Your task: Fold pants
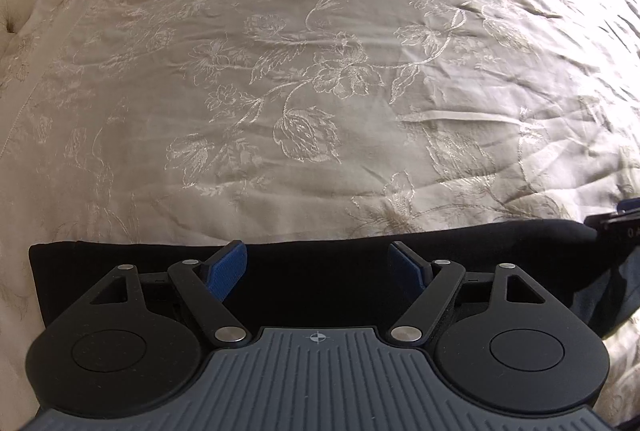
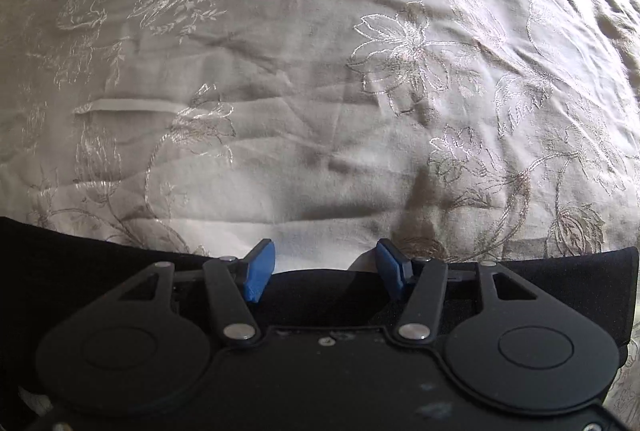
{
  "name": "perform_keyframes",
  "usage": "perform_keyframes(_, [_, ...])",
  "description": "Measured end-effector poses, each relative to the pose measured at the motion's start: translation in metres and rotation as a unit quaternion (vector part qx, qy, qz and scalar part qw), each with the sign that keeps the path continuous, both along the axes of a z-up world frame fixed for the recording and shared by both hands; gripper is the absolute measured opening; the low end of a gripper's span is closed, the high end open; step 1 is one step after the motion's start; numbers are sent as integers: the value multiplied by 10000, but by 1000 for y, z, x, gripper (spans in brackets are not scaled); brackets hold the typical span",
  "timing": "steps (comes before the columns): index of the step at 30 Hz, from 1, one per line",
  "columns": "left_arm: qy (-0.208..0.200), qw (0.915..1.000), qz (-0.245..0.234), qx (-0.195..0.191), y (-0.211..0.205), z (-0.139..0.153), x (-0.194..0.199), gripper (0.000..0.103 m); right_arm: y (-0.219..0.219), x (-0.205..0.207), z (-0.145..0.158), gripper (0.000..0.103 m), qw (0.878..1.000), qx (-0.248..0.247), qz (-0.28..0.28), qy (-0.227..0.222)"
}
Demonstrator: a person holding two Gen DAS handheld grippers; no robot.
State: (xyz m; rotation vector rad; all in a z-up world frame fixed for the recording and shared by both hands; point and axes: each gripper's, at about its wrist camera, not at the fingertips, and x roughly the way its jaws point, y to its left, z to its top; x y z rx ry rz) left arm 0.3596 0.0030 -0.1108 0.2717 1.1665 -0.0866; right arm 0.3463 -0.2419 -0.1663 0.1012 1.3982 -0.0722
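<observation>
Looking down both wrists, you see the black pants lying as a long band on the bed, their far edge running crosswise under both tools, toward the bed's near edge. Your left hand-held gripper hangs wide open over the dark cloth, gripping nothing. Your right hand-held gripper is open too, straddling that far edge with nothing pinched. Neither hand looks nearer; judge the next grasp along that edge.

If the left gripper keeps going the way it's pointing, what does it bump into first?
Probably the black pants: the open left gripper points down at their far edge, with the bedspread just beyond. Depth is hard to judge.
</observation>
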Motion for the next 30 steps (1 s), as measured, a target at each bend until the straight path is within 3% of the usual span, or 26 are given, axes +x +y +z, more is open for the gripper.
perform_keyframes(3, [-141,9998,-144,45,-16,-1,16,77,3,-16,8,57,9996,36,292,49])
perform_keyframes(7, [-164,9994,-317,32,-40,-9,34,77,1,-35,10,57,9997,37,242,12])
perform_keyframes(12, [257,9978,-603,-8,-65,-37,39,77,4,-69,16,57,9998,88,-3,-202])
perform_keyframes(16, [629,9947,-813,-96,-67,-61,9,76,8,-100,19,57,9992,74,-134,-365])
perform_keyframes(22, [293,9950,-943,-132,-55,-69,-43,76,0,-129,33,57,9950,173,-590,-784])
perform_keyframes(25, [235,9956,-898,-156,-52,-69,-50,76,-12,-147,52,58,9864,237,-1126,-1169])
perform_keyframes(30, [196,9955,-921,-123,-56,-71,-53,76,-40,-172,80,61,9582,-34,-2355,-1625])
